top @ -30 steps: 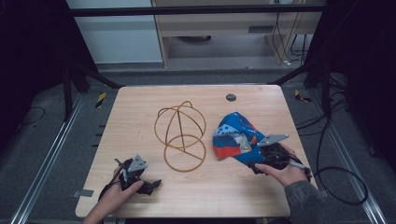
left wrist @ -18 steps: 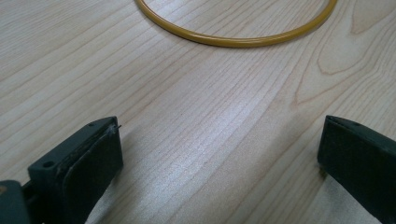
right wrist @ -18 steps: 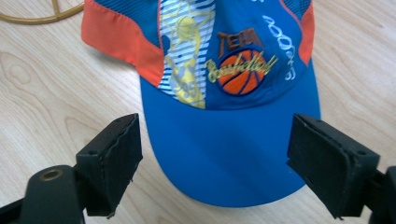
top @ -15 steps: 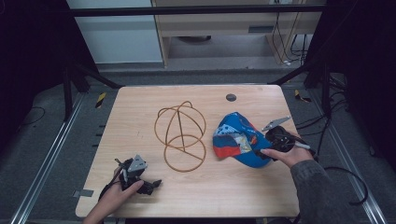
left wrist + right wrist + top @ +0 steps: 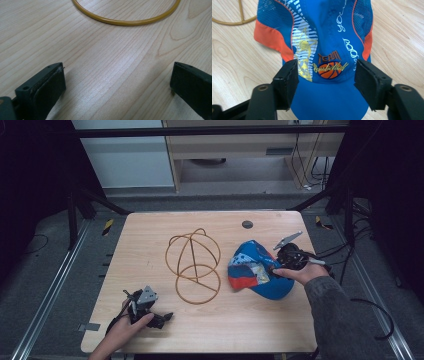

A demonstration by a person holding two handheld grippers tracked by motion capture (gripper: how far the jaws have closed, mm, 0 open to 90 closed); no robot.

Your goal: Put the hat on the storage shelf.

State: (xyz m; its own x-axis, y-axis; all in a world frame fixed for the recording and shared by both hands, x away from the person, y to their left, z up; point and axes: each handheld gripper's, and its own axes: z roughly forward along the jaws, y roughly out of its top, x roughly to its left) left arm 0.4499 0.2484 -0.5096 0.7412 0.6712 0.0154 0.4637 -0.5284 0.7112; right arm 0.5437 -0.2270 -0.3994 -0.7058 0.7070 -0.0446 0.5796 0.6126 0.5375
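The cap (image 5: 257,270) lies at the desk's (image 5: 150,240) three o'clock; the right tool (image 5: 326,75), jaws just narrowing, straddles its crown without pressing. The left tool (image 5: 117,82) rests released at seven o'clock, near the wire frame (image 5: 194,265).

On the bench (image 5: 150,245) the wire cap frame (image 5: 194,266) stands in the middle — the cap (image 5: 252,270) lies just right of it, apart.

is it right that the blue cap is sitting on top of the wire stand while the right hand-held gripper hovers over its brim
Not quite. The blue cap lies flat on the table, beside the wire stand, not on it; the high view shows this. The right hand-held gripper does hover over its brim, jaws closing in with nothing pinched yet.
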